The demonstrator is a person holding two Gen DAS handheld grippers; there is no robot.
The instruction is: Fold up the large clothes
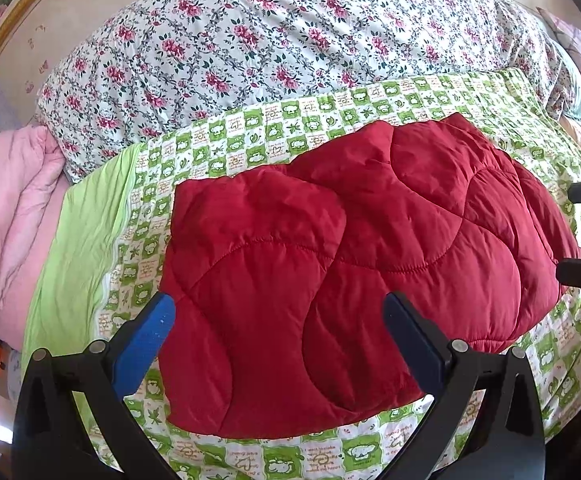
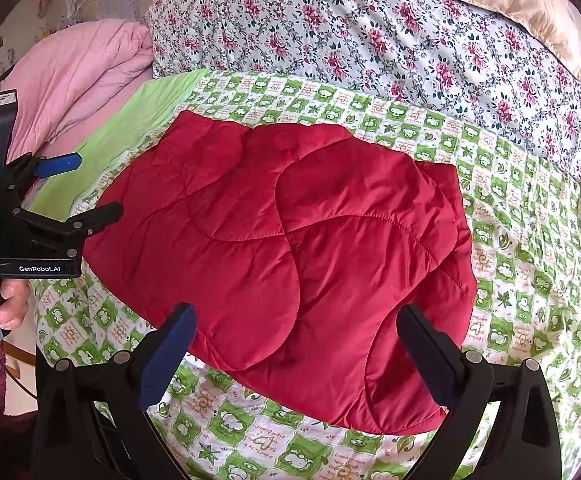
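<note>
Your red quilted jacket (image 1: pixel 330 264) is lying folded into a thick, puffy bundle on the green checked sheet (image 1: pixel 430 96) covering the bed. Its shiny fabric is showing curved stitch lines that are dividing it into rounded padded panels, and one layer is overlapping another near the middle. The edges are looking rounded and uneven, with a second layer peeking out along the right side in the right wrist view.

You are holding your left claw (image 1: pixel 278 312) released, its blue and black fingers spread wide over the near left part of the jacket, gripping nothing. Your right claw (image 2: pixel 296 322) is likewise spread apart and empty, hovering over the jacket's near edge.

A flowered quilt (image 2: pixel 370 28) is sitting behind the sheet, and a pink blanket (image 2: pixel 78 76) is bunching up at the left.
</note>
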